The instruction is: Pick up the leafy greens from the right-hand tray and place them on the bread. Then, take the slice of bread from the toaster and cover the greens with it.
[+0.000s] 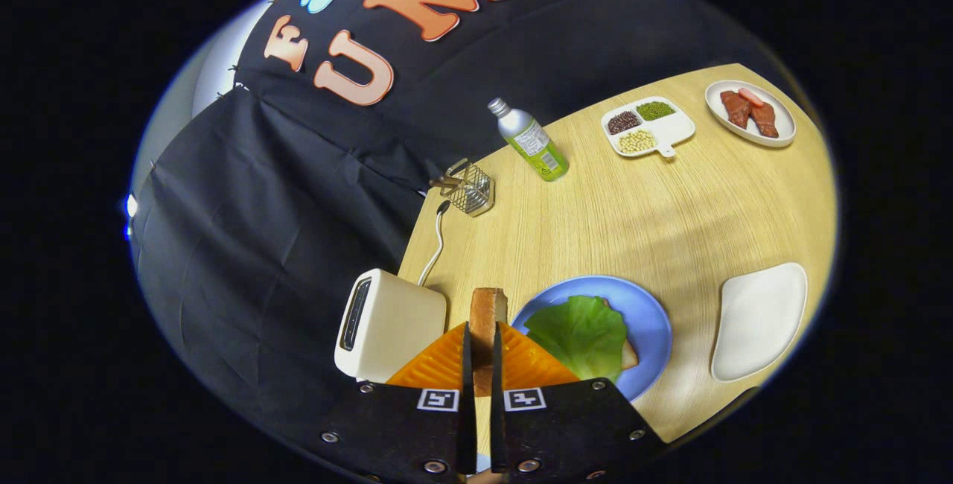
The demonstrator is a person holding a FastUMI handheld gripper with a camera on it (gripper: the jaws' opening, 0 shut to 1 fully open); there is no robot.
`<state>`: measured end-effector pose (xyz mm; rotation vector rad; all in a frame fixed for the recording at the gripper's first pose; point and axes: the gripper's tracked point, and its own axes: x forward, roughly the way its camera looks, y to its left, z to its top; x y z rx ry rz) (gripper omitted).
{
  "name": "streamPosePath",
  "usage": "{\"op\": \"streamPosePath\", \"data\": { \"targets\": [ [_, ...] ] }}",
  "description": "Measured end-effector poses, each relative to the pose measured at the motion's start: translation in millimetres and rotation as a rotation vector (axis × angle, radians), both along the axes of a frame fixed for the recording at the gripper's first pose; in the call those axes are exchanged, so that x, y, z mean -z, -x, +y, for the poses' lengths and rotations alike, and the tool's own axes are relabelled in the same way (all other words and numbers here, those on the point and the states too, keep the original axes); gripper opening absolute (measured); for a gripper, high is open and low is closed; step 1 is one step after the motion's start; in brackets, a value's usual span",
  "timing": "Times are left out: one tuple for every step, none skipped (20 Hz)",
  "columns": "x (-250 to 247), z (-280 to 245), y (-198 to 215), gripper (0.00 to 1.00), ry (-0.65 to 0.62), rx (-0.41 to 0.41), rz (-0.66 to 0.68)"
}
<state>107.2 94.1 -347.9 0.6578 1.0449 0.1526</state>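
Covering the room's near right, a pale wooden table (655, 223) spreads beyond the gripper (482, 335), whose fingers pinch narrowly an upright brown-crusted bread slice (488, 313).

The gripper (482, 346) clamps an upright slice of bread (488, 313) between both fingers, held above the table (655, 223) between the toaster (387, 324) and the blue plate (651, 320). On that plate a green leaf (581, 335) lies over another bread slice (630, 354). An empty white tray (759, 320) sits beyond the plate.
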Motion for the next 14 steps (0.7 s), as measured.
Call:
{"op": "streamPosePath", "data": {
  "targets": [
    [4,-3,2,0.08,-0.01,0.0,0.001],
    [8,-5,4,0.08,-0.023,0.002,0.002],
    [13,-6,8,0.08,-0.041,-0.001,0.003],
    [18,-9,10,0.08,-0.056,0.004,0.006],
    [24,-12,12,0.08,-0.064,0.008,0.009],
    [30,-15,14,0.08,-0.072,0.015,0.009],
    [34,-17,14,0.08,-0.085,0.022,0.005],
    [37,-19,15,0.08,-0.097,0.027,0.003],
    [42,-21,17,0.08,-0.1,0.027,0.005],
    [52,-24,19,0.08,-0.088,0.029,0.009],
    [56,-29,22,0.08,-0.068,0.027,0.013],
    [63,-32,24,0.08,-0.056,0.027,0.02],
    [66,-34,25,0.08,-0.051,0.029,0.024],
    [70,-37,26,0.08,-0.042,0.035,0.032]
  ]
}}
